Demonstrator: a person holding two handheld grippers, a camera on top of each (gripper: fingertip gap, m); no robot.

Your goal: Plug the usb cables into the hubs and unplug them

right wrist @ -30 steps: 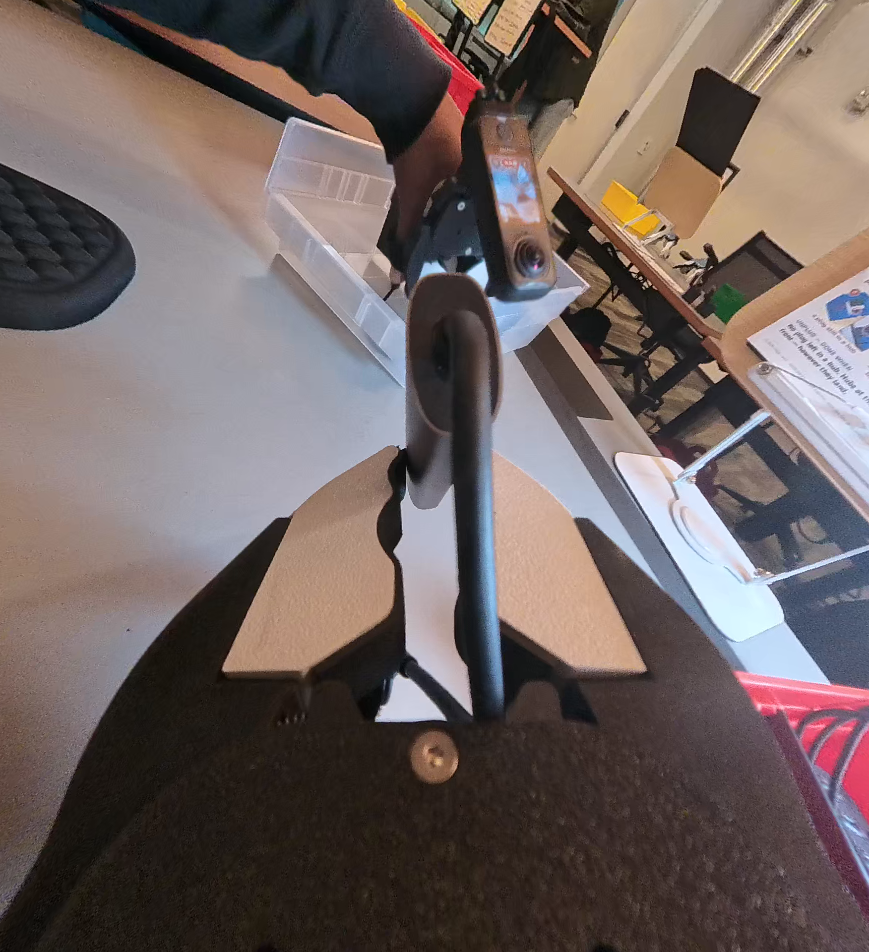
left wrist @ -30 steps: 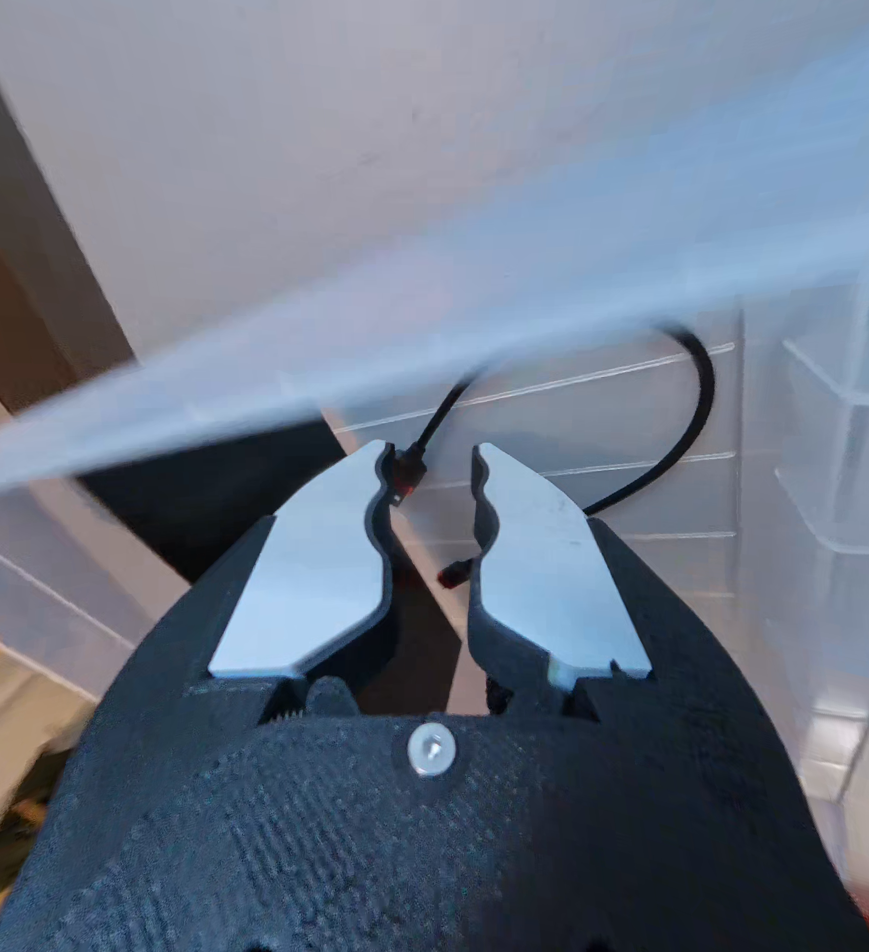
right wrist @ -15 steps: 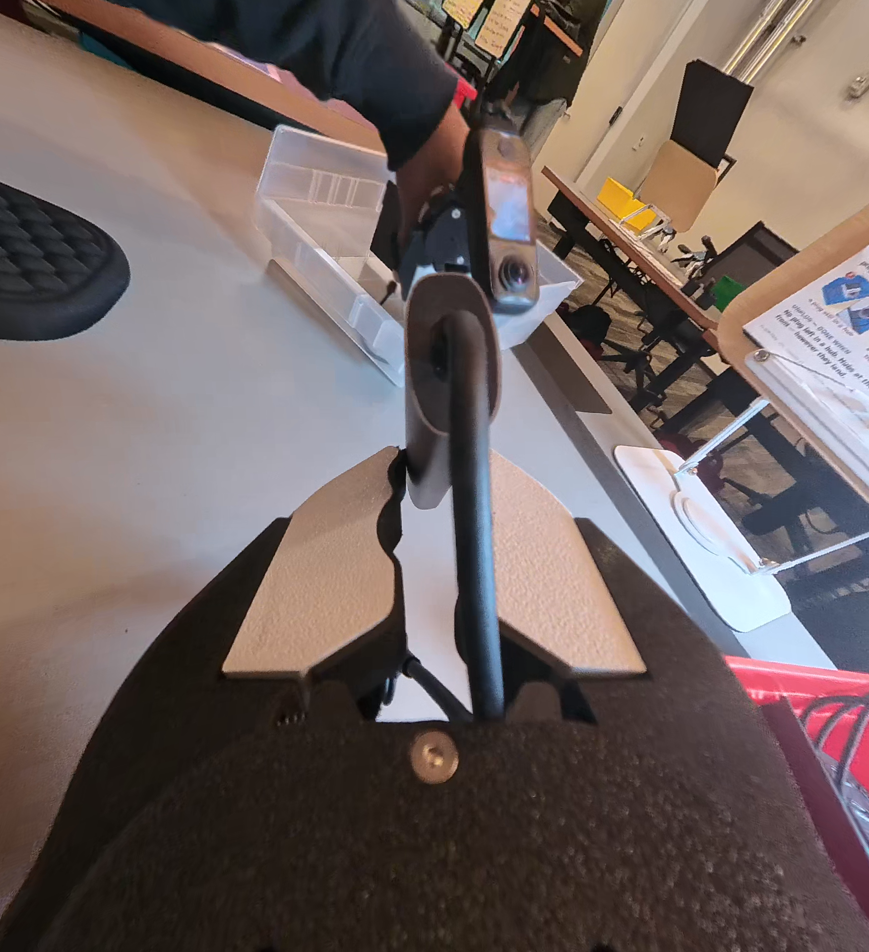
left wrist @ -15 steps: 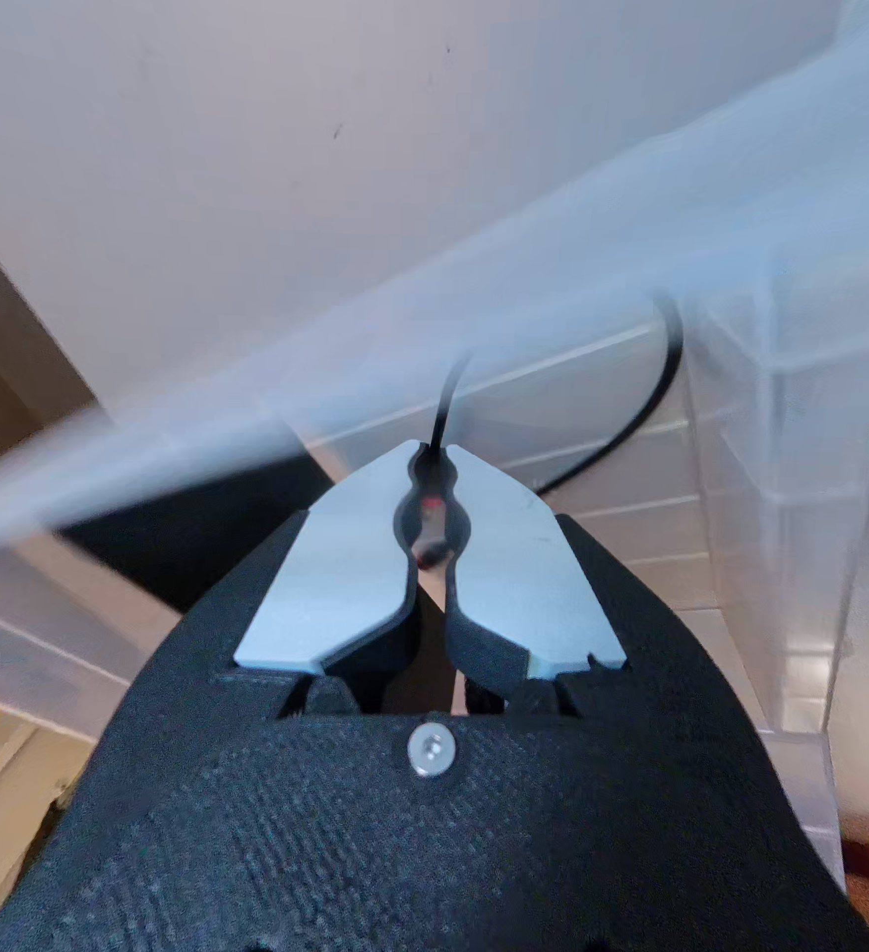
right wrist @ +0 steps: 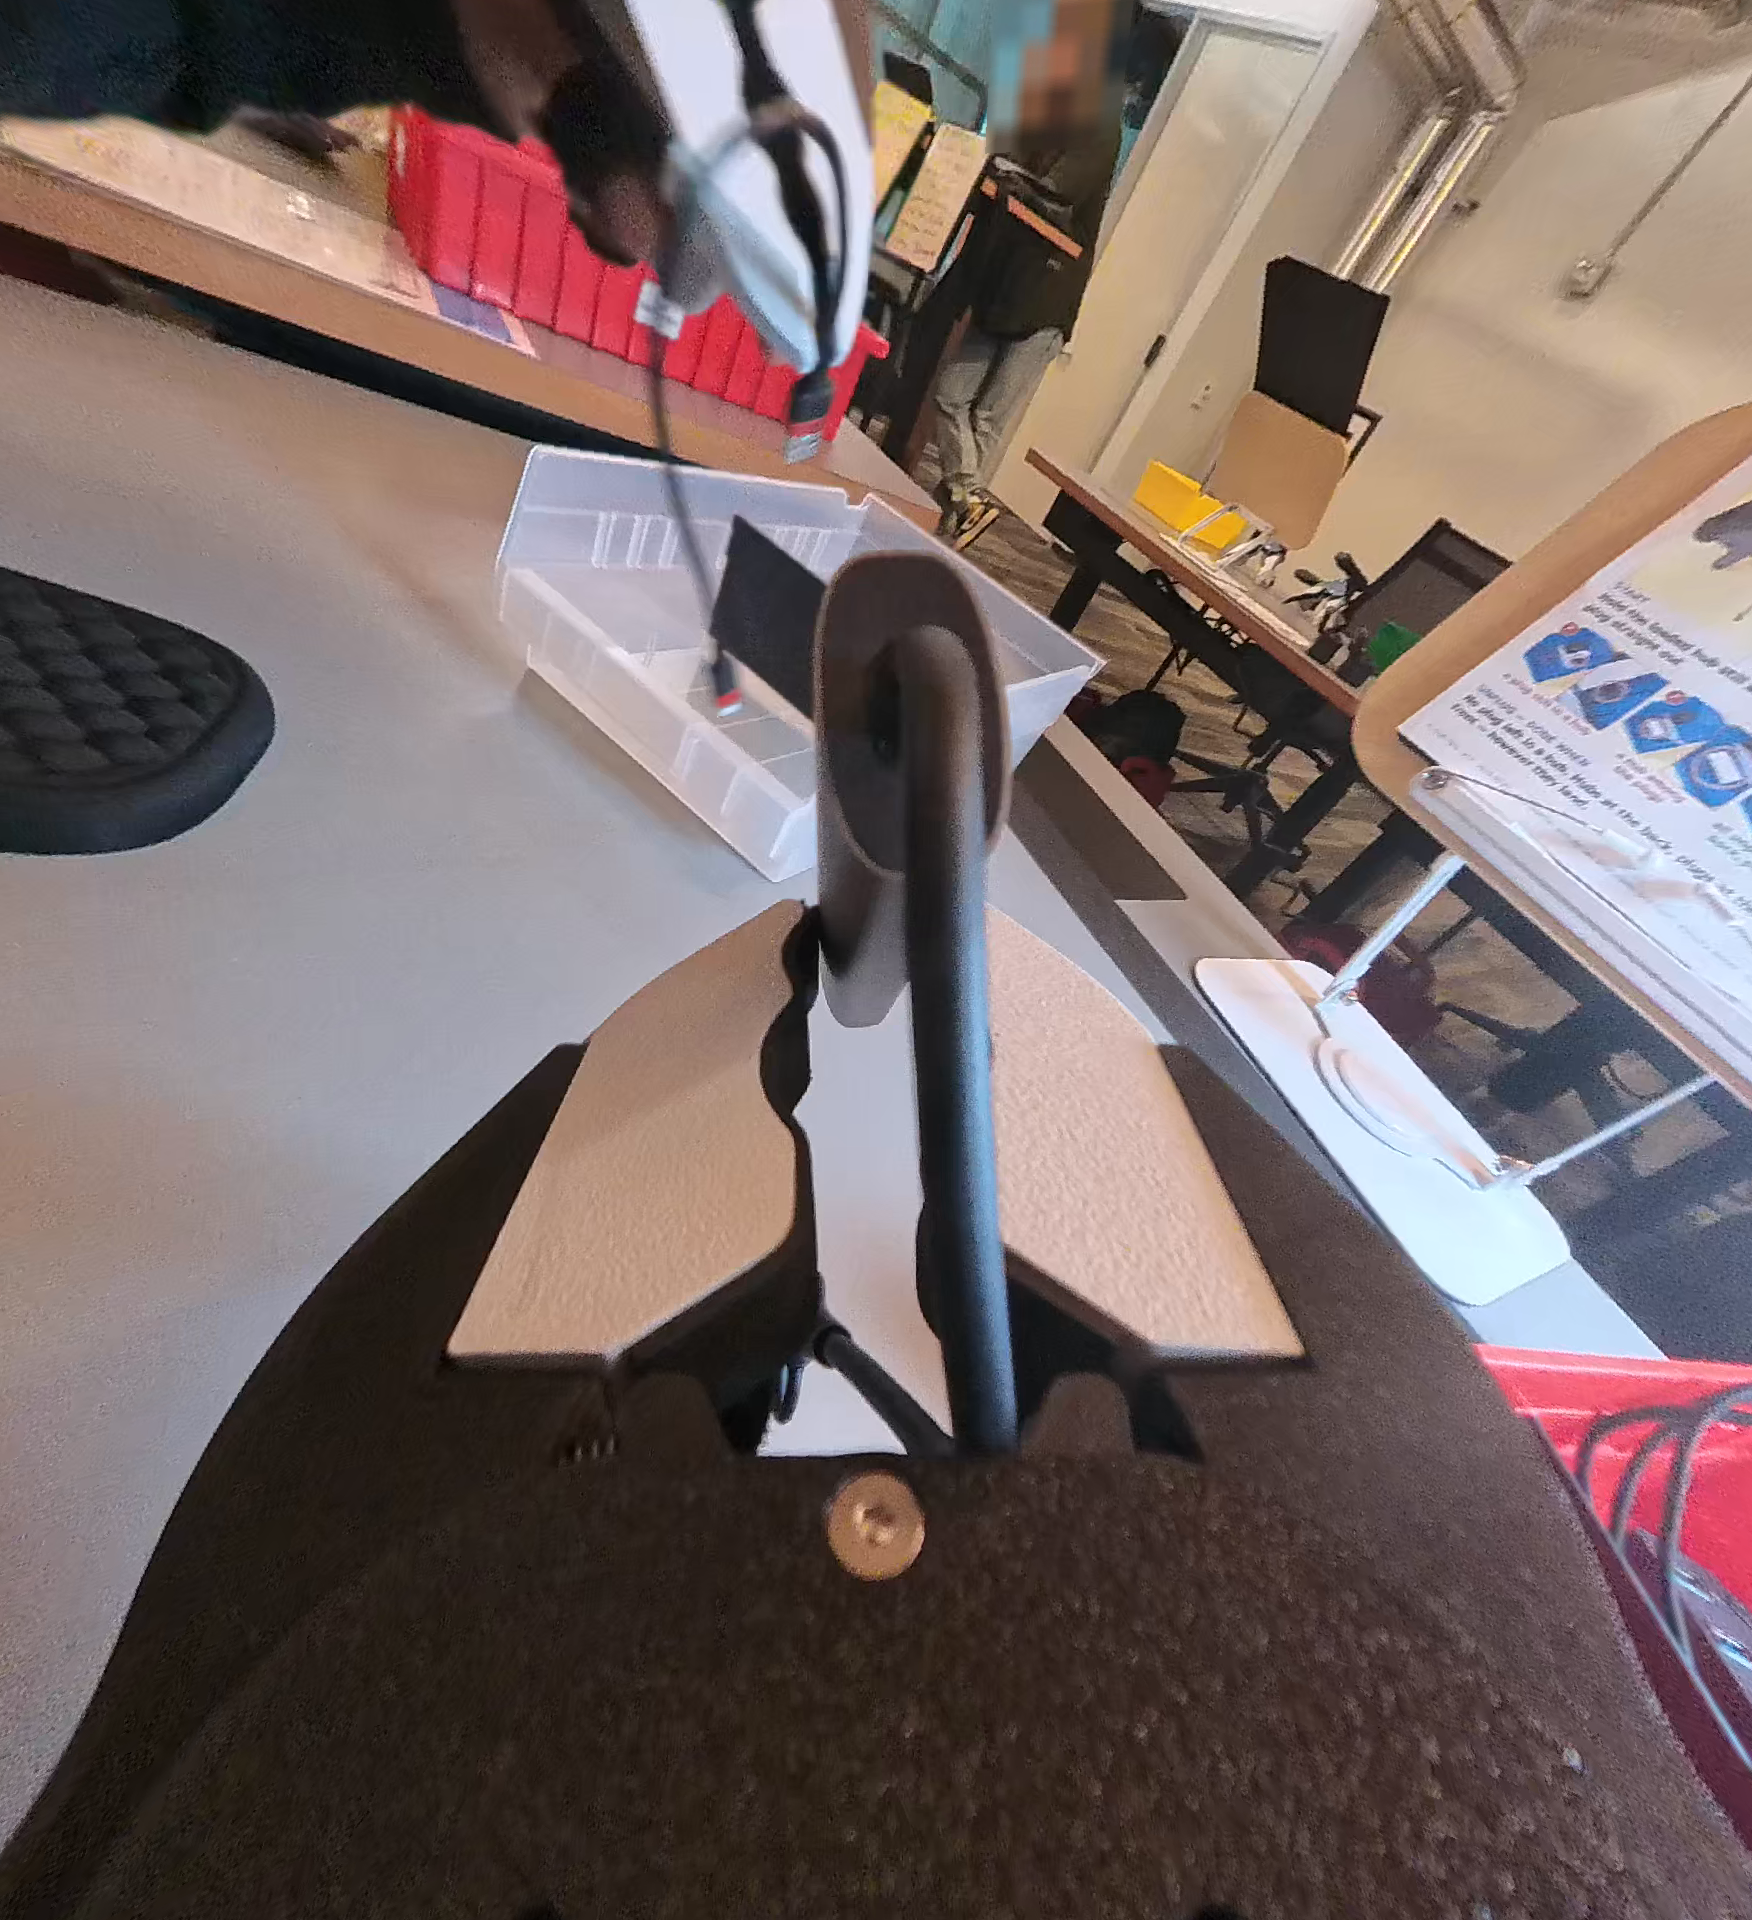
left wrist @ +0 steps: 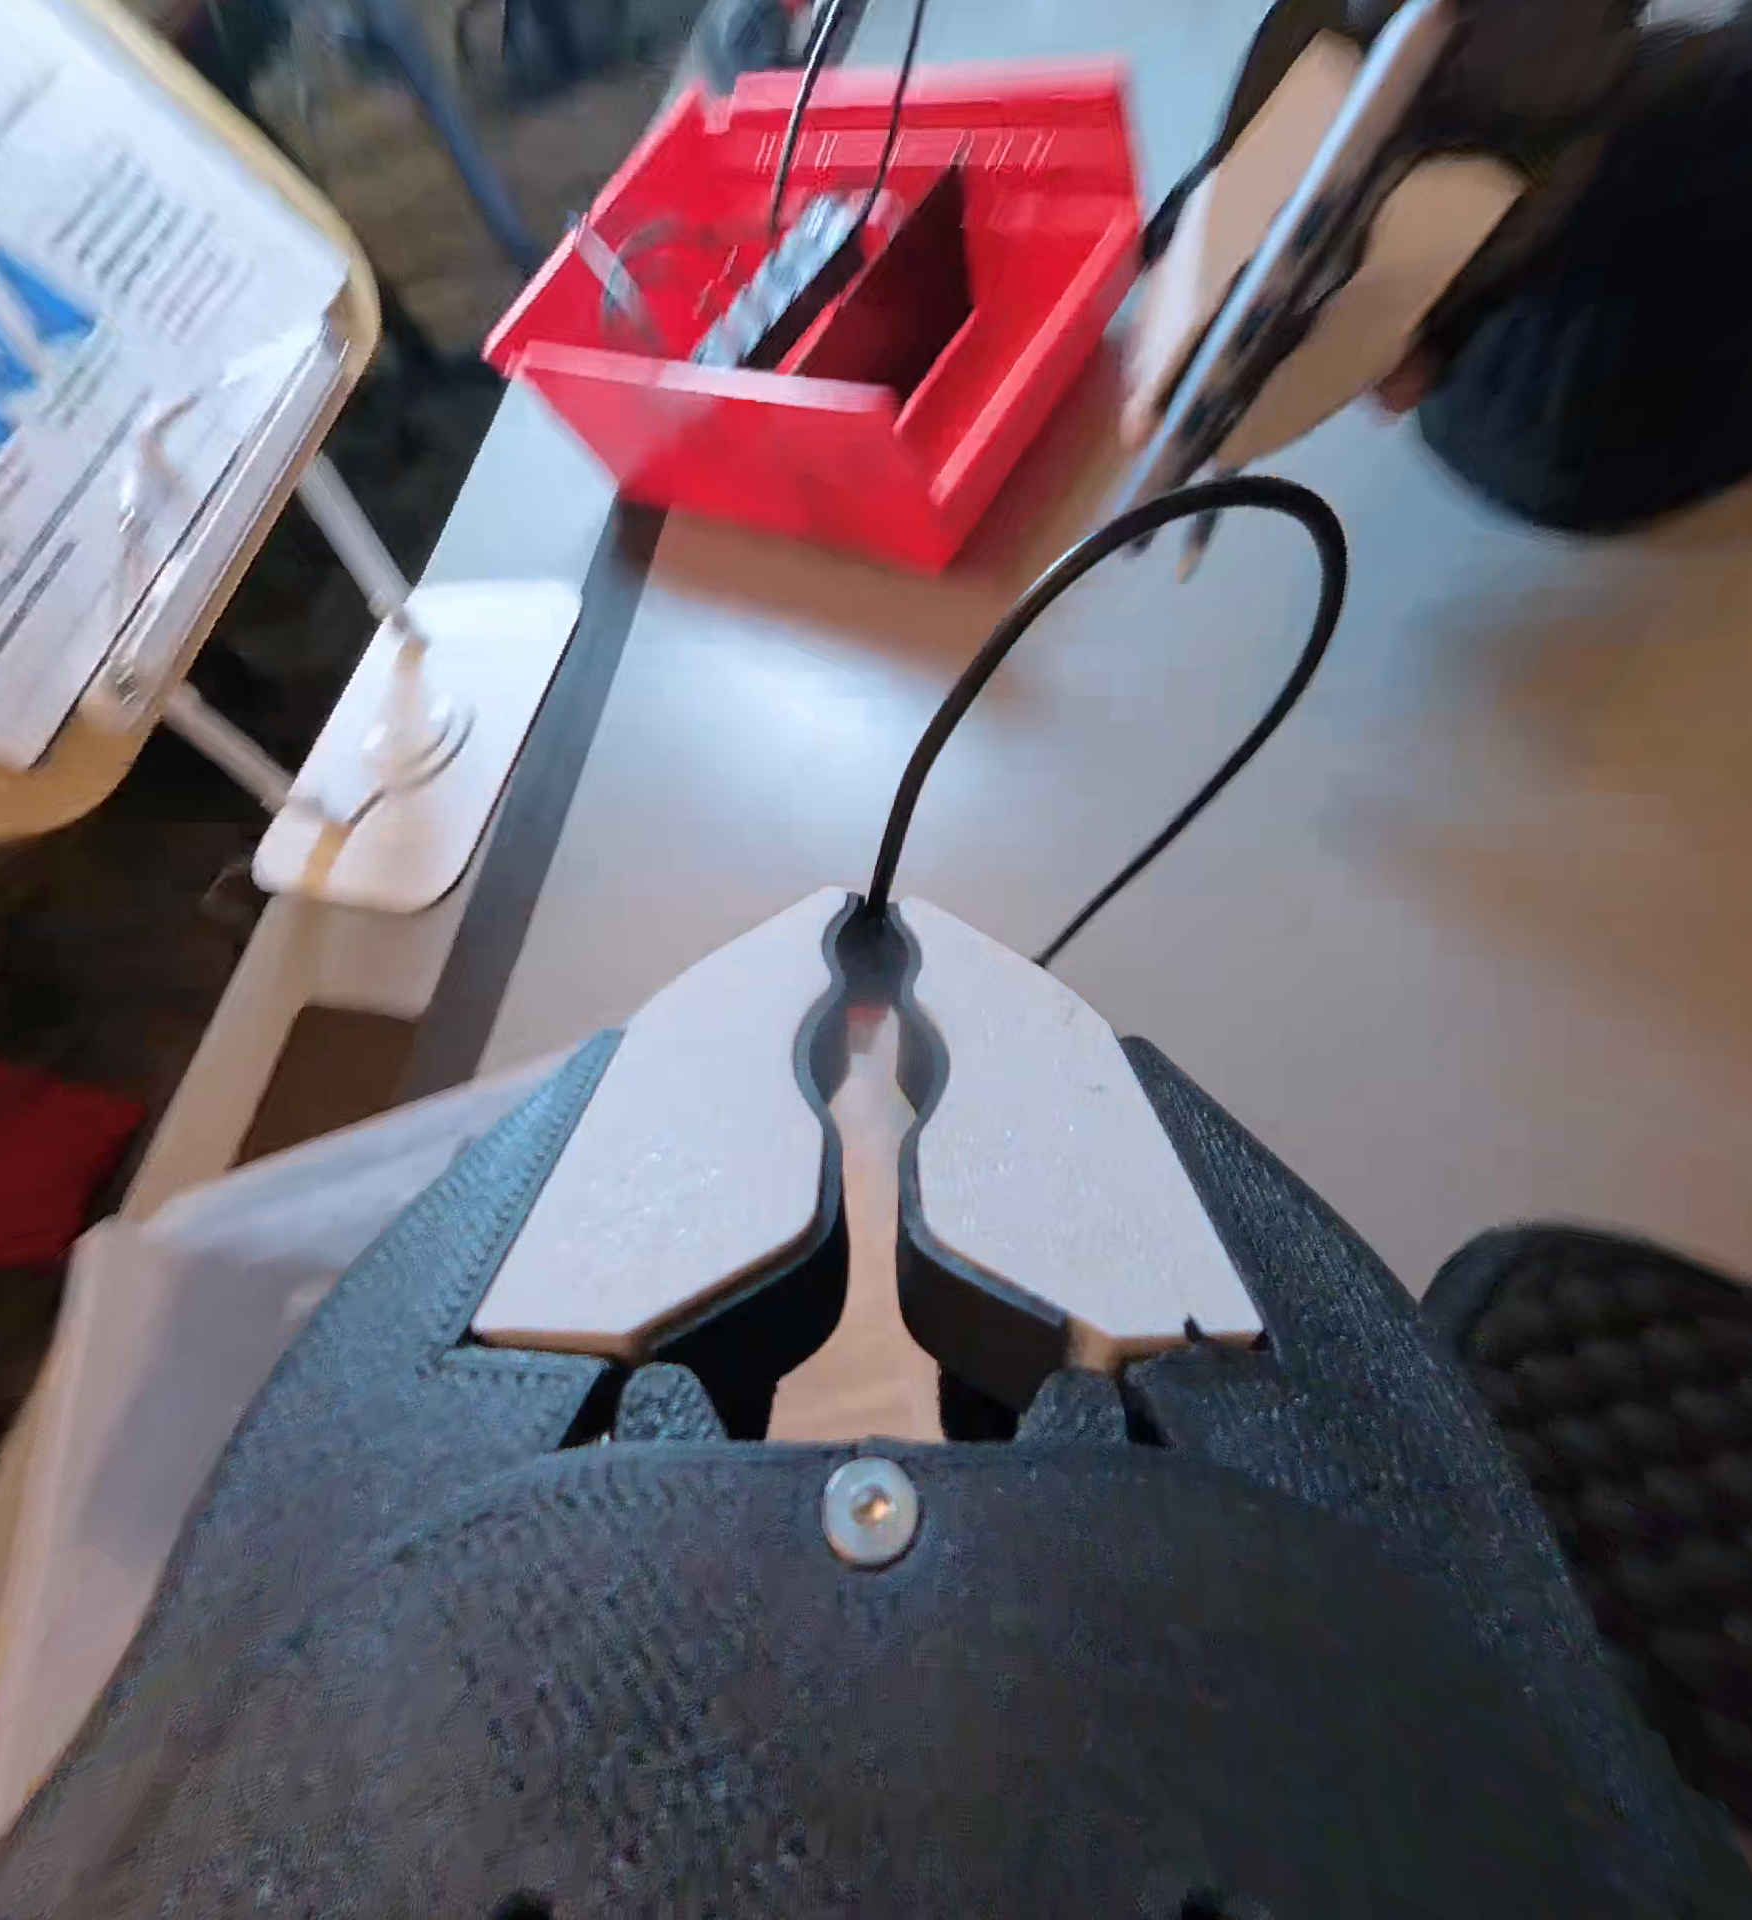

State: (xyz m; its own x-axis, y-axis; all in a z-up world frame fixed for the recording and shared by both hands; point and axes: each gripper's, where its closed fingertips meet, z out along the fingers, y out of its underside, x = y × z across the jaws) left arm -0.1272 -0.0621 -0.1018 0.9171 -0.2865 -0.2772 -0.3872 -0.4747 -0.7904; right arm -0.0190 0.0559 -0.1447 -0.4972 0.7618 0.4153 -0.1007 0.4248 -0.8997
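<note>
My left gripper [left wrist: 872, 914] is shut on the red-tipped plug of a thin black USB cable [left wrist: 1267, 582], which loops up and to the right. In the right wrist view the left gripper [right wrist: 789, 312] is raised at the upper left. The cable [right wrist: 685, 499] dangles from it, its other plug [right wrist: 726, 696] hanging over the clear bin [right wrist: 623, 665]. My right gripper [right wrist: 898, 920] is shut on a grey hub [right wrist: 851, 790] with a thick black lead, held upright above the table. In the left wrist view the right gripper [left wrist: 1178, 488] shows at the upper right.
A red bin [left wrist: 799, 447] with hubs and cables stands at the table edge; it also shows in the right wrist view [right wrist: 1734, 1507]. A black mat [right wrist: 51, 707] lies on the table. A sign on a white stand [right wrist: 1630, 748] is beyond the table edge.
My left gripper closed on the cable's plug inside the clear bin, then lifted it out and swung up toward the right gripper. The right gripper kept hold of the hub.
</note>
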